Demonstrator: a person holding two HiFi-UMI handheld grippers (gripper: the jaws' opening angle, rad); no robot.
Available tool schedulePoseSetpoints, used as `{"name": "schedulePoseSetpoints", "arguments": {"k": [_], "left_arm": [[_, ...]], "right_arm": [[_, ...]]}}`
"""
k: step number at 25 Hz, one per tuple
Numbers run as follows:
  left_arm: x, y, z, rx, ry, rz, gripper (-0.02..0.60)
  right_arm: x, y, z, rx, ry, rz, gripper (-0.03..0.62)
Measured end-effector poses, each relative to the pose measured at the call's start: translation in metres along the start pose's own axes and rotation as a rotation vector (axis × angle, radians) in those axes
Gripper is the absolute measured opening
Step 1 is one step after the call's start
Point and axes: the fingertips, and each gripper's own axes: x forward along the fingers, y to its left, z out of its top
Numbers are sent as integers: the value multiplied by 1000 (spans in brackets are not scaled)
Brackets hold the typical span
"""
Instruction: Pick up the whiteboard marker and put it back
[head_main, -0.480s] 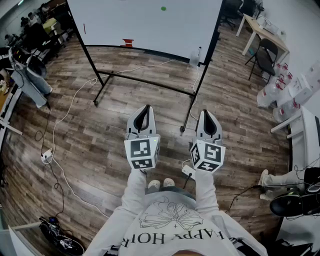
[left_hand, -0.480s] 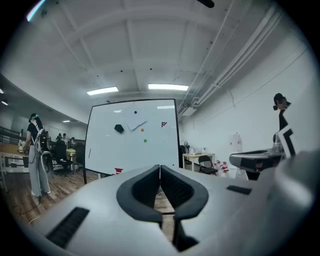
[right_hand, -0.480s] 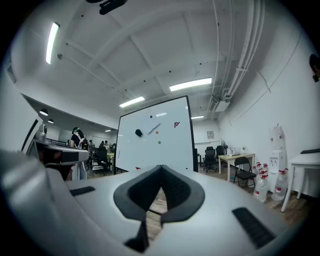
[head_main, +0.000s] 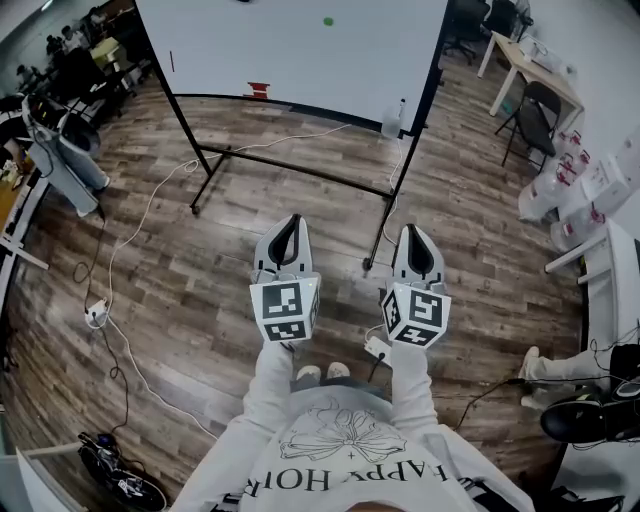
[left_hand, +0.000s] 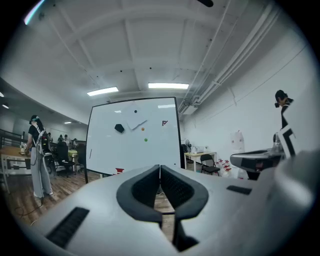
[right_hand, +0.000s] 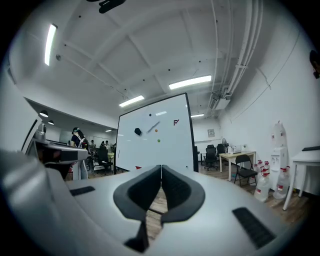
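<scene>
The whiteboard (head_main: 300, 45) stands on a black wheeled frame ahead of me. On it, in the left gripper view, are a black eraser (left_hand: 119, 128), a thin slanted grey stick (left_hand: 137, 123) that may be the marker, and an orange and a green dot. The same stick (right_hand: 153, 126) shows in the right gripper view. A small red item (head_main: 259, 90) sits at the board's lower edge. My left gripper (head_main: 289, 224) and right gripper (head_main: 413, 232) are held level side by side, well short of the board. Both are shut with nothing between the jaws.
White cables (head_main: 130, 230) trail across the wooden floor under the board's frame (head_main: 290, 165). A bottle (head_main: 391, 118) stands by its right leg. A table (head_main: 530, 55), a chair (head_main: 528, 110) and bags (head_main: 560, 190) are at the right. A person (left_hand: 37, 155) stands at the left.
</scene>
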Motion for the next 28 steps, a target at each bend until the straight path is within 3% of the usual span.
{"name": "schedulePoseSetpoints", "arguments": {"k": [11, 15, 28], "left_arm": [[16, -8, -13, -9, 25, 60, 8], [34, -3, -15, -10, 34, 62, 8], [171, 54, -18, -3, 28, 25, 8]], "right_arm": [[19, -21, -21, 11, 50, 44, 6], [39, -22, -25, 18, 61, 63, 55], [182, -38, -25, 17, 48, 4, 57]]}}
